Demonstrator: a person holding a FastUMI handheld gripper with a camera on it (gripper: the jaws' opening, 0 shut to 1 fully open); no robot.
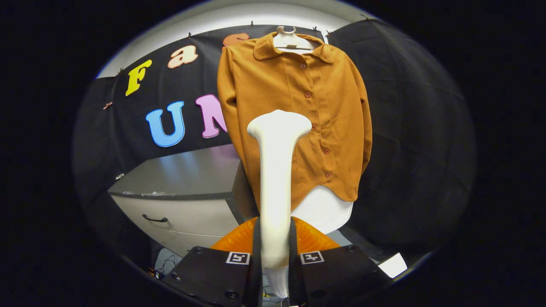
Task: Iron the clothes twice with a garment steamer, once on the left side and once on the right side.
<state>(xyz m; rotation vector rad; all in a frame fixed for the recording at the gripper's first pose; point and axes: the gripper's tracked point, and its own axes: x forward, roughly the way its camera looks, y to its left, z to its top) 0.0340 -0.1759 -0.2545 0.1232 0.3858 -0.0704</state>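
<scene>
A: Status?
B: My jaws (275,251) are clamped on the steamer (276,170) handle, head up, just ahead of me. Shirt (294,115) hangs on a hanger (291,40) beyond it, cabinet (179,204) far left.
A: Step?
B: Looks like left-side pass. Head sits over the shirt's left half. Contact: can't tell.
A: Next?
B: Probably stroke the left panel, then right.

The camera rides on the gripper (275,256), looking forward and slightly upward. It faces a mustard-orange buttoned shirt (298,111) near ahead, upper centre of the frame
</scene>
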